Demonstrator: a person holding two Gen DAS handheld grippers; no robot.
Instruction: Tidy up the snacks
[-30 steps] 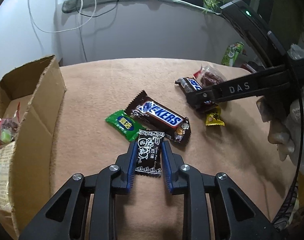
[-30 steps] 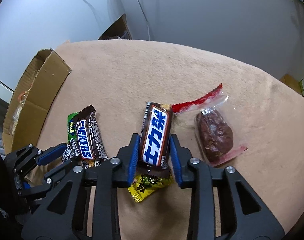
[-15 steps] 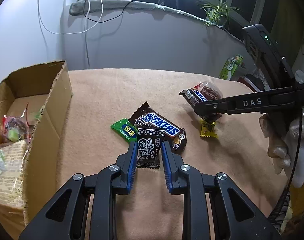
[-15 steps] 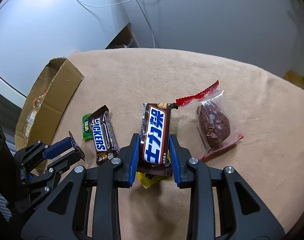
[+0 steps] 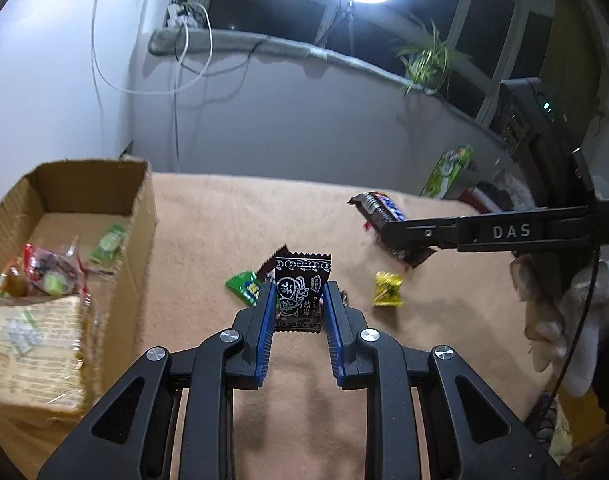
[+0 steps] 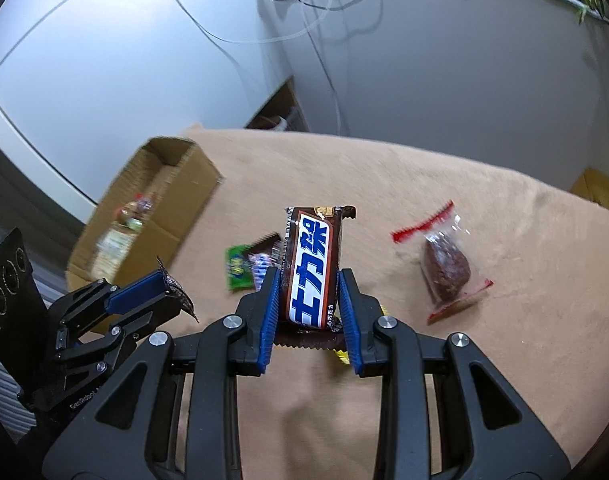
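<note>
The black sachet point(image 5: 302, 298) is pinched between the blue pads of the left gripper point(image 5: 298, 304) and held clear of the tan cloth point(image 5: 232, 216). The Snickers bar point(image 6: 312, 268) stands upright, clamped in the right gripper point(image 6: 309, 300), also off the cloth. Just beyond the left gripper's tips lie a green candy point(image 5: 244, 288) and, to their right, a yellow candy point(image 5: 388, 289). Right of the right gripper lies a clear packet point(image 6: 444, 268). Left of both grippers sits the carton point(image 5: 142, 216), snacks inside.
</note>
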